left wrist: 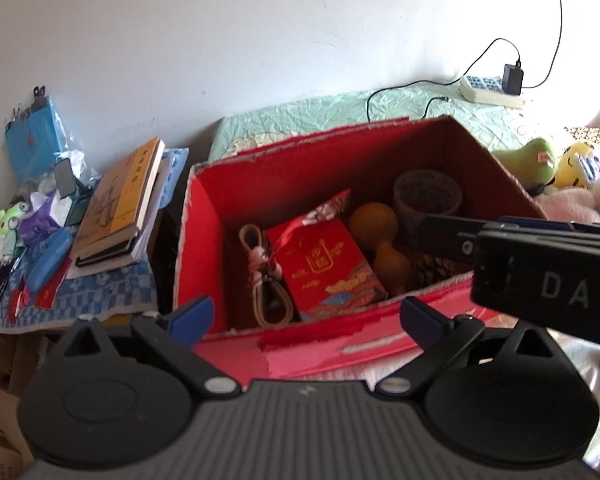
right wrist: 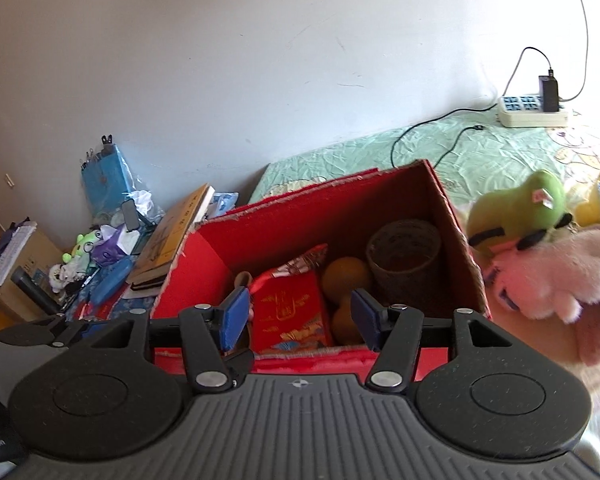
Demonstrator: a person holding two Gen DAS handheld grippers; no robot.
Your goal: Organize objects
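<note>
An open red cardboard box stands on the bed. Inside lie a red gift packet, a yellow gourd-shaped toy, a woven brown cup and a coiled beige strap. My left gripper is open and empty at the box's near edge. My right gripper is open and empty just above the near rim, over the red packet; its body crosses the left wrist view at the right.
Plush toys, green, pink and yellow, lie right of the box. A stack of books and clutter sit on a side table to the left. A power strip with cables lies on the bed by the wall.
</note>
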